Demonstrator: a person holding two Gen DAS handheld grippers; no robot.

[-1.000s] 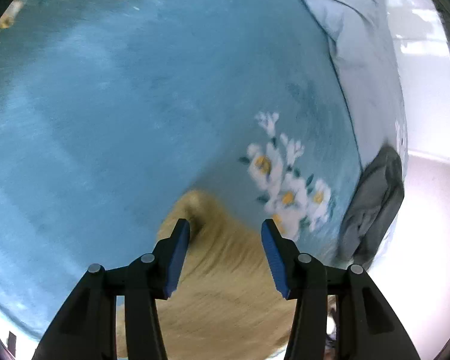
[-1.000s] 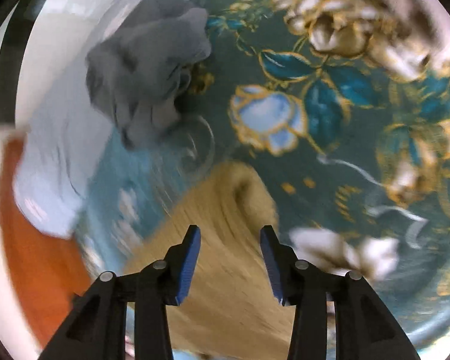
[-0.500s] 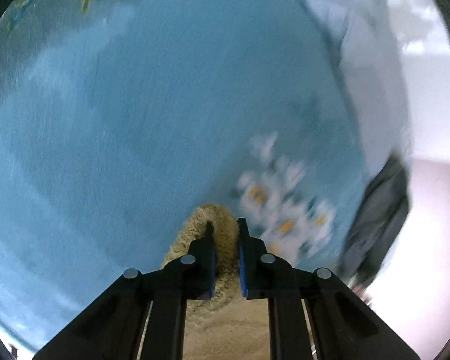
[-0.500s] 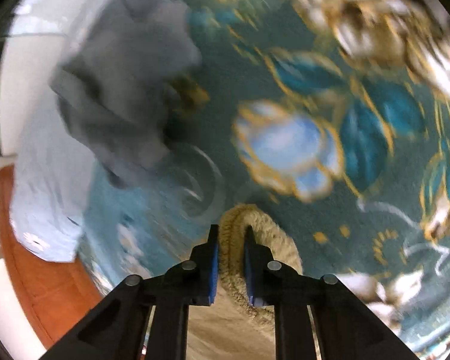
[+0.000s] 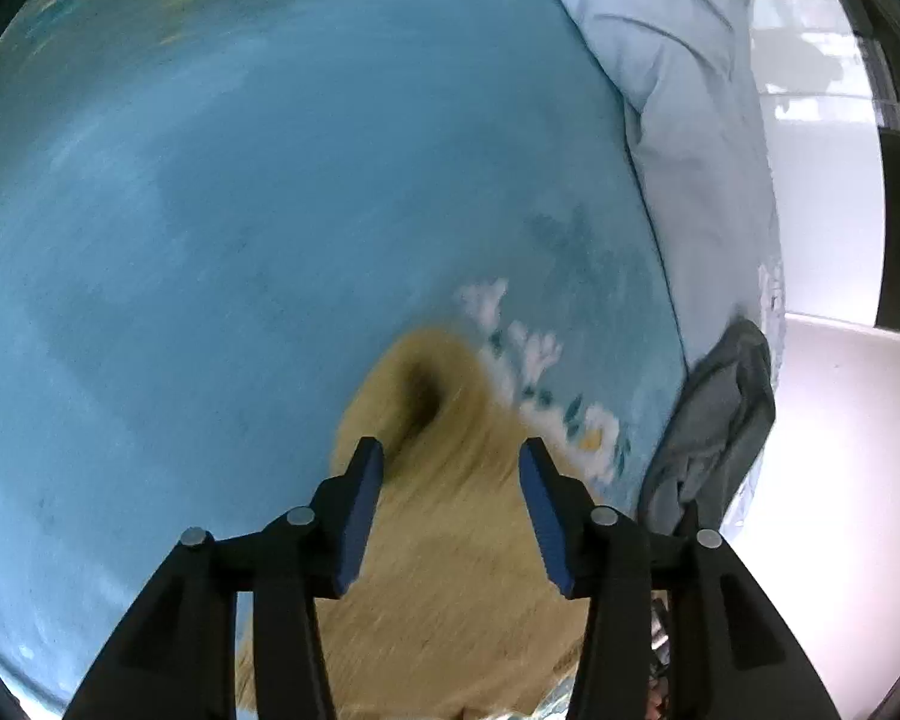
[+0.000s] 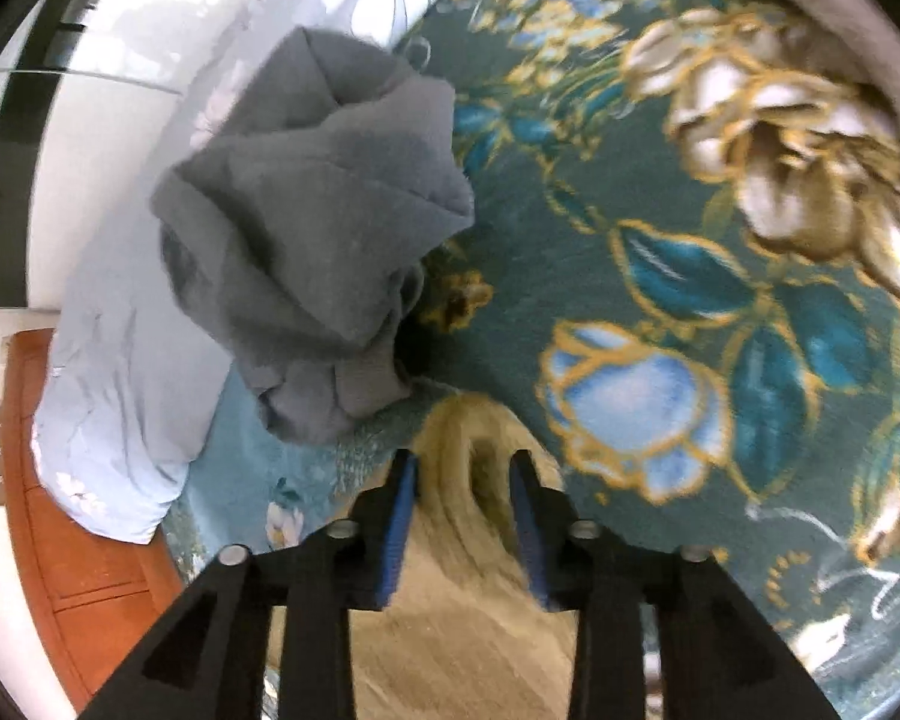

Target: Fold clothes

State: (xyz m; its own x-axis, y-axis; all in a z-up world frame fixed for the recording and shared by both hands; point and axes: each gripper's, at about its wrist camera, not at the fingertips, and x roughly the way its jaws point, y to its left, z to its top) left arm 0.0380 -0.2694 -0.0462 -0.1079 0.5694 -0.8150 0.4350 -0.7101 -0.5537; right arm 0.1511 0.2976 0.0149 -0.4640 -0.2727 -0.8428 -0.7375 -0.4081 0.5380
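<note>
The tan knit garment lies on the blue bedspread, blurred in the left wrist view, with a rounded end whose dark opening points away from the camera. The left claw hangs over that end with its blue-padded fingers spread apart, nothing clamped between them. In the right wrist view the same tan knit garment lies on the teal floral blanket, its ribbed rounded end sitting between the fingers of the right claw, which are also apart and, as far as shows, not pinching the cloth.

Just beyond the garment, up and to its left in the right wrist view, a crumpled grey garment lies heaped. A pale blue duvet is bunched past the grey heap, beside a reddish wooden bed frame.
</note>
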